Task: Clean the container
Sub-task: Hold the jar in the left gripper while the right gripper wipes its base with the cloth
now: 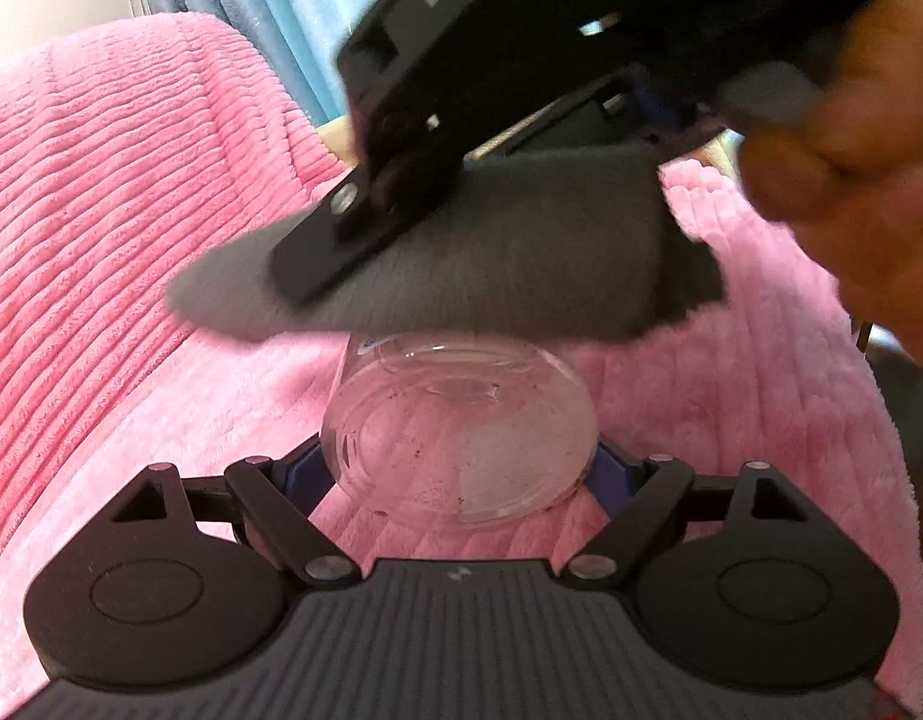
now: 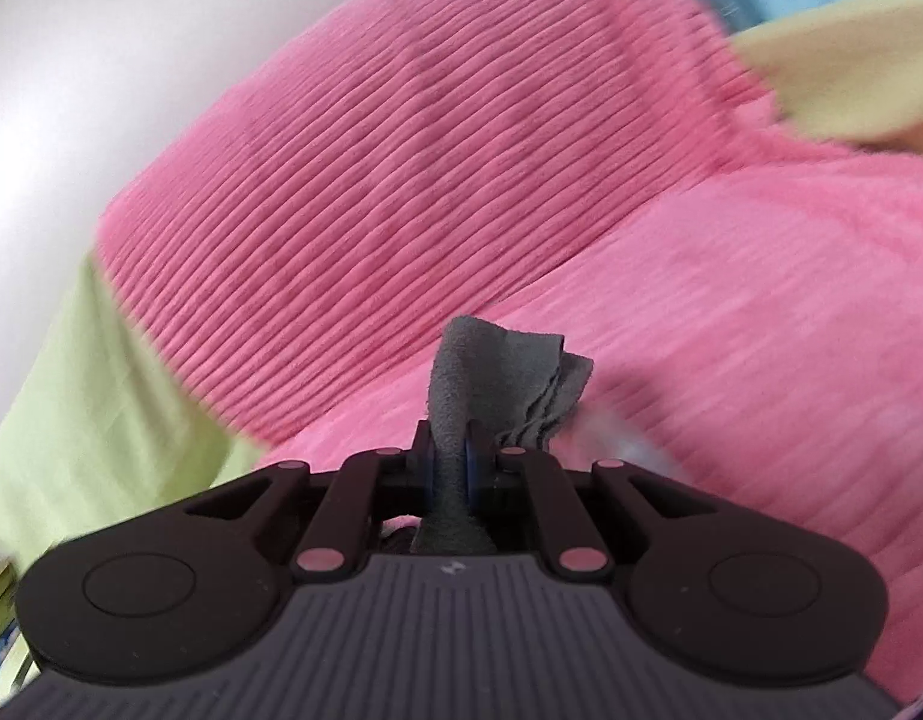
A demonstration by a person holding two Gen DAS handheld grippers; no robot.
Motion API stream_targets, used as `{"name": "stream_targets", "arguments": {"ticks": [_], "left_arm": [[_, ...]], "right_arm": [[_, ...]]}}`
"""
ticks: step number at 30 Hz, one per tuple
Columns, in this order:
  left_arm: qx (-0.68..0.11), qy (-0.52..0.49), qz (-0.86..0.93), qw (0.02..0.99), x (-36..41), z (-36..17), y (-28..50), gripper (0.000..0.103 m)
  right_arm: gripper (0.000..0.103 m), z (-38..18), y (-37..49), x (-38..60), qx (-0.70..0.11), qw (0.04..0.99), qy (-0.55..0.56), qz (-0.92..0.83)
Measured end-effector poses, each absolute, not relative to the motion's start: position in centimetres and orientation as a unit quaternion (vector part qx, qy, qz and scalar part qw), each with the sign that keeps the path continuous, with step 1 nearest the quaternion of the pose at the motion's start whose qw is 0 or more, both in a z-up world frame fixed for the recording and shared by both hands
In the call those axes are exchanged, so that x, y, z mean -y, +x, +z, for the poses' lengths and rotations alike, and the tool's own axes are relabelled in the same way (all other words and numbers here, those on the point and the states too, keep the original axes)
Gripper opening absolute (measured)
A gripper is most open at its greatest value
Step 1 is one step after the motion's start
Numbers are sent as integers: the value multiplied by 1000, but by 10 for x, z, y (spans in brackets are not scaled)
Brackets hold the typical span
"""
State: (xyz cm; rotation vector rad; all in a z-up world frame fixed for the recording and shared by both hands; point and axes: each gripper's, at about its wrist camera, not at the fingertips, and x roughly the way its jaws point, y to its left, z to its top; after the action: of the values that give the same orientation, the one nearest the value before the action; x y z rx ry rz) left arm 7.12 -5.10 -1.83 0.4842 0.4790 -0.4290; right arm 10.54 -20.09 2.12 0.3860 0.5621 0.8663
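Note:
In the left wrist view my left gripper point(image 1: 458, 468) is shut on a clear glass container point(image 1: 461, 432), held on its side with its base toward the camera; dark specks show on the glass. My right gripper point(image 1: 401, 204) comes in from the upper right, shut on a folded grey cloth point(image 1: 461, 252) that hangs over the container's far end. In the right wrist view the right gripper point(image 2: 452, 468) pinches the grey cloth point(image 2: 491, 372) between its blue pads, and a blurred bit of the glass point(image 2: 629, 444) shows at the right.
A pink ribbed plush blanket point(image 1: 131, 210) covers the surface below and behind. A blue curtain point(image 1: 293, 12) hangs at the back. A light green sheet point(image 2: 89, 396) lies at left and a yellow cloth point(image 2: 839, 78) at upper right. A hand point(image 1: 851, 150) holds the right gripper.

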Motion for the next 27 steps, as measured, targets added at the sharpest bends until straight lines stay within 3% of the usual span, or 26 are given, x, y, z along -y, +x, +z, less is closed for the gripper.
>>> {"name": "stream_targets", "arguments": {"ticks": [4, 7, 14, 17, 20, 25, 27], "left_arm": [[-232, 238, -209, 920, 50, -18, 71, 85], [-228, 240, -211, 920, 50, -17, 72, 85], [-277, 91, -259, 921, 16, -11, 91, 85], [-279, 82, -260, 921, 14, -11, 93, 85], [-269, 104, -253, 923, 20, -11, 87, 85], [-231, 252, -199, 918, 40, -17, 56, 85], [-231, 257, -196, 918, 40, -18, 55, 85]], "right_arm": [[6, 25, 108, 196, -252, 863, 150, 410], [6, 23, 120, 214, -240, 885, 189, 352], [6, 22, 116, 210, -233, 890, 180, 348], [6, 22, 116, 212, -235, 888, 188, 349], [6, 24, 114, 212, -236, 887, 190, 348], [7, 23, 104, 203, -260, 855, 191, 407], [7, 23, 100, 194, -264, 849, 172, 424]]}}
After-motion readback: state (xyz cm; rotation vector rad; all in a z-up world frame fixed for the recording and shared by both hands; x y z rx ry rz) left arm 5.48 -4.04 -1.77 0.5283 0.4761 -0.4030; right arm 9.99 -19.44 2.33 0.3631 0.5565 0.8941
